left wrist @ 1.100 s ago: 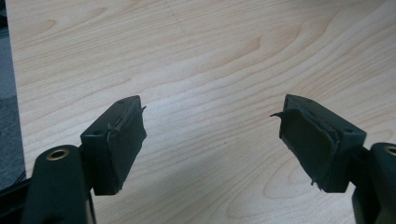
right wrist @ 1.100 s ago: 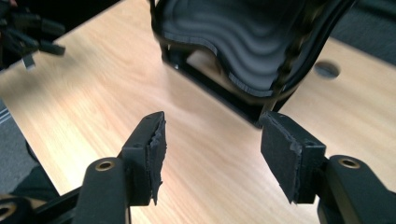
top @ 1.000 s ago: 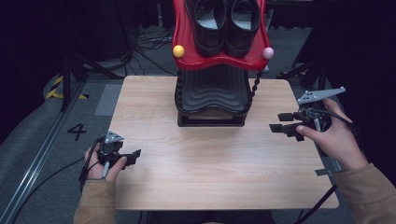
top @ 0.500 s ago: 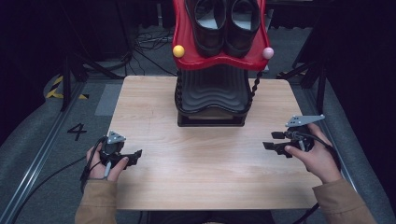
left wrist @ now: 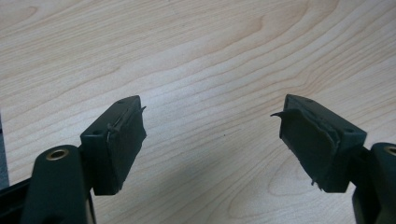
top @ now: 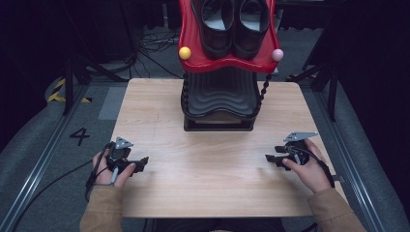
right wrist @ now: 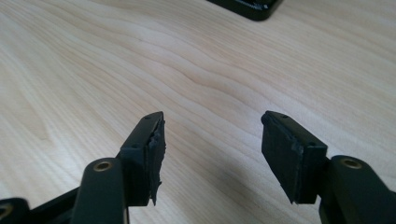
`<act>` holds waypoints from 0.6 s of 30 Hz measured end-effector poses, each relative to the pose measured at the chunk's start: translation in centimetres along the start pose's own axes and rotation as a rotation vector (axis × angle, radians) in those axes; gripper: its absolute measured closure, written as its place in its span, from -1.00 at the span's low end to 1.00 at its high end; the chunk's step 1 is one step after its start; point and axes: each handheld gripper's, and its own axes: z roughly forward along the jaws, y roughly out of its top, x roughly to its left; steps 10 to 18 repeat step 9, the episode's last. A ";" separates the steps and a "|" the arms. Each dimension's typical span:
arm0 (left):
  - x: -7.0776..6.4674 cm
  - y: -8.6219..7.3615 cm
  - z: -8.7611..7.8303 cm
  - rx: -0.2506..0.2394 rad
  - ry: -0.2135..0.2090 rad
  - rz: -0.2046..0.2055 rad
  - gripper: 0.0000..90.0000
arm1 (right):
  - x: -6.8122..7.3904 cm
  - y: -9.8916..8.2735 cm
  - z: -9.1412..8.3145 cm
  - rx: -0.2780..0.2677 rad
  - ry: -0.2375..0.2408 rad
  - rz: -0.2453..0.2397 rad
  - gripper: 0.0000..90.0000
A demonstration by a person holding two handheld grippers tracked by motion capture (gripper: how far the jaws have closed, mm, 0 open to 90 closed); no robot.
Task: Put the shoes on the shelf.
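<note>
Desk [top: 212,183] of pale wood grain carries everything, with bare boards across its near half. At its far middle stands a black ribbed stand [top: 218,99], and on top of that sits a red tray [top: 227,60] with a wavy front lip, holding a pair of black shoes [top: 234,24] side by side, toes toward the person. A yellow ball [top: 184,52] sits at the tray's left front corner and a pink ball [top: 277,54] at its right front corner.

Near the desk's left edge, the left tool [top: 138,164] rests low in the person's left hand [top: 109,166], pointing inward; in the left gripper view its jaws stand wide apart over bare wood with nothing between them. Near the right edge, the right tool [top: 270,158] lies in the right hand [top: 309,166], also pointing inward, its jaws likewise apart and empty. Both tools are well apart from the stand and the shoes.
</note>
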 end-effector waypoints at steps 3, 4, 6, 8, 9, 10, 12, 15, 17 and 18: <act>0.1 0.0 0.1 0.012 -0.001 0.007 -0.50 | -0.2 -0.5 0.4 0.008 -0.009 0.009 -0.09; 0.1 0.0 0.2 0.013 0.004 0.011 -0.50 | -0.3 -0.6 0.4 0.002 -0.007 0.008 -0.09; 0.1 0.0 0.3 0.015 0.002 0.010 -0.50 | -0.3 -0.7 0.5 -0.001 -0.011 0.011 -0.09; 0.2 0.1 0.4 0.017 0.003 0.011 -0.50 | -0.2 -0.7 0.4 -0.004 -0.012 0.016 -0.09; 0.2 0.1 0.5 0.016 0.006 0.014 -0.50 | -0.2 -0.8 0.4 -0.005 -0.012 0.018 -0.09; 0.2 0.1 0.5 0.016 0.006 0.014 -0.50 | -0.2 -0.8 0.4 -0.005 -0.012 0.018 -0.09; 0.2 0.1 0.5 0.016 0.006 0.014 -0.50 | -0.2 -0.8 0.4 -0.005 -0.012 0.018 -0.09; 0.2 0.1 0.5 0.016 0.006 0.014 -0.50 | -0.2 -0.8 0.4 -0.005 -0.012 0.018 -0.09; 0.2 0.1 0.5 0.016 0.006 0.014 -0.50 | -0.2 -0.8 0.4 -0.005 -0.012 0.018 -0.09; 0.2 0.1 0.5 0.016 0.006 0.014 -0.50 | -0.2 -0.8 0.4 -0.005 -0.012 0.018 -0.09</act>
